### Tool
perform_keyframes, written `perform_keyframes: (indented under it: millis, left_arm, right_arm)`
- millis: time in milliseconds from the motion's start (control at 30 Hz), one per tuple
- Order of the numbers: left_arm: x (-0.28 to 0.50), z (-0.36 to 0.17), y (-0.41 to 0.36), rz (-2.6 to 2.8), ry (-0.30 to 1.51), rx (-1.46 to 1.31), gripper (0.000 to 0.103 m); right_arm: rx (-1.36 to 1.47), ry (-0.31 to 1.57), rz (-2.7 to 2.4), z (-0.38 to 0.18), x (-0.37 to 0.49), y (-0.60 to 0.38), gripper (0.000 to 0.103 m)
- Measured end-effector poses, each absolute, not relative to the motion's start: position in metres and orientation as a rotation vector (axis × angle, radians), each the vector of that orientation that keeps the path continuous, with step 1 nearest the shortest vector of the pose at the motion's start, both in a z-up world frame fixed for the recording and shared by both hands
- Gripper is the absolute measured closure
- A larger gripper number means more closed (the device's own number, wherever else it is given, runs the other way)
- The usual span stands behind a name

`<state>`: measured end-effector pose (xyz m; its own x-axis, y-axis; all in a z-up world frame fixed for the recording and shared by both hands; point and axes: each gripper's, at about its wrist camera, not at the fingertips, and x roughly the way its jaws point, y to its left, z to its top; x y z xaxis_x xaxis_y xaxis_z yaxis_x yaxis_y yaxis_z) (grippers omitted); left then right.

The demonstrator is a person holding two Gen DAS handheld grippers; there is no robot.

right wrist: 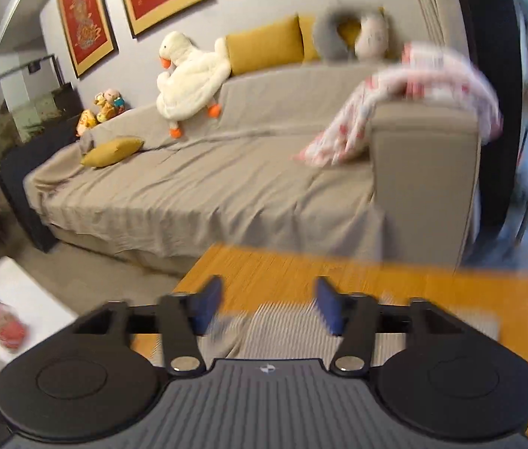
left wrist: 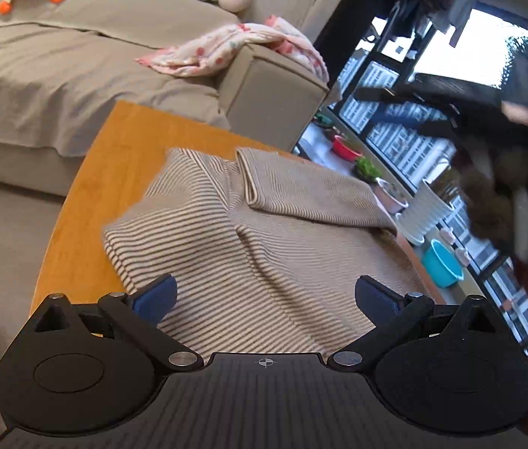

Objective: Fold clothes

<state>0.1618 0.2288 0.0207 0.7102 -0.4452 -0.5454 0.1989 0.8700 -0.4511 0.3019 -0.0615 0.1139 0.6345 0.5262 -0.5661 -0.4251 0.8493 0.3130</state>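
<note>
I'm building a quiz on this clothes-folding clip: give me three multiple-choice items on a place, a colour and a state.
1. Where does the striped garment lie?
A. on the sofa
B. on the wooden table
C. on the floor

2. What colour are the cushions along the sofa back?
A. yellow
B. green
C. black

3. How is the left gripper?
A. shut on the garment
B. open above the garment
C. out of view

Answers:
1 B, orange wood shows around the cloth.
2 A, mustard yellow beside the white plush goose.
3 B, its blue pads stand wide apart with stripes between.
</note>
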Motion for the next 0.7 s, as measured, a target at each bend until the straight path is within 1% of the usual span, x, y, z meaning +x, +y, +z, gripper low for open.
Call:
perform_keyframes:
  millis: [33,133,200,233,267,500,567,633,700]
  left_arm:
    - [0.163,0.022,0.232,-0.355,0.692,-0.383,0.0]
    - [0.163,0.028,0.244,-0.302,0.675,-0.391,0.0]
    - [0.162,0.032,0.253,-0.265,0.661,-0.395,0.0]
    - [0.161,0.034,0.257,-0.246,0.655,-0.399,0.0]
    - [0.16,0.037,0.261,-0.23,0.649,-0.405,0.0]
    - [0.148,0.047,0.274,-0.186,0.621,-0.427,0.0]
    - [0.146,0.047,0.275,-0.181,0.621,-0.425,0.0]
    - [0.146,0.048,0.275,-0.174,0.622,-0.427,0.0]
    - [0.148,0.047,0.276,-0.165,0.625,-0.435,0.0]
  right_arm:
    - [0.195,0.752,0.581,0.106,0.293,-0.062,0.031]
    - [0.317,0.923,0.683,0.08,0.265,-0.063,0.032]
    - [0.407,1.038,0.73,0.057,0.244,-0.058,0.054]
    - [0.422,1.066,0.725,0.05,0.241,-0.053,0.072]
    - [0.438,1.094,0.719,0.042,0.238,-0.049,0.073]
    - [0.541,1.282,0.676,-0.012,0.218,-0.021,0.073]
    - [0.516,1.27,0.679,-0.017,0.22,-0.011,0.073]
    - [0.481,1.216,0.705,-0.014,0.22,-0.002,0.073]
    - [0.368,1.112,0.721,-0.007,0.218,0.008,0.08]
